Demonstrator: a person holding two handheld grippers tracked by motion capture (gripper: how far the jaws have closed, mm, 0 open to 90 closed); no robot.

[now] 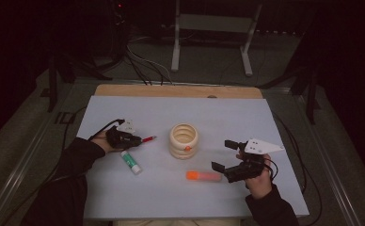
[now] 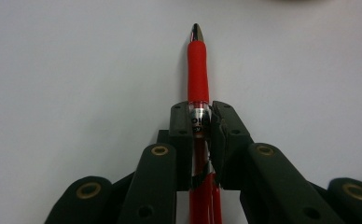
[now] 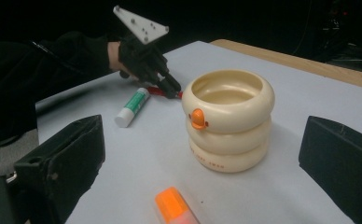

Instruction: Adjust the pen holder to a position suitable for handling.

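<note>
My left gripper [image 1: 136, 140] is shut on a red pen [image 1: 148, 139] at the table's left, the pen's tip pointing toward the cream ringed holder [image 1: 184, 140]. In the left gripper view the jaws clamp the red pen [image 2: 198, 74] at its clear barrel, just above the white surface. From the right gripper view the left gripper [image 3: 172, 88] and a bit of the pen [image 3: 158, 91] sit behind the holder [image 3: 228, 119]. My right gripper [image 1: 222, 155] stands open at the right, with nothing between its jaws, close to an orange highlighter [image 1: 203, 176].
A white glue stick with a green label [image 1: 130, 162] lies near the left hand, also the glue stick [image 3: 132, 107] beside the pen. The orange highlighter [image 3: 175, 207] lies in front of the holder. The white mat [image 1: 227, 117] covers a wooden table; a metal stand sits beyond.
</note>
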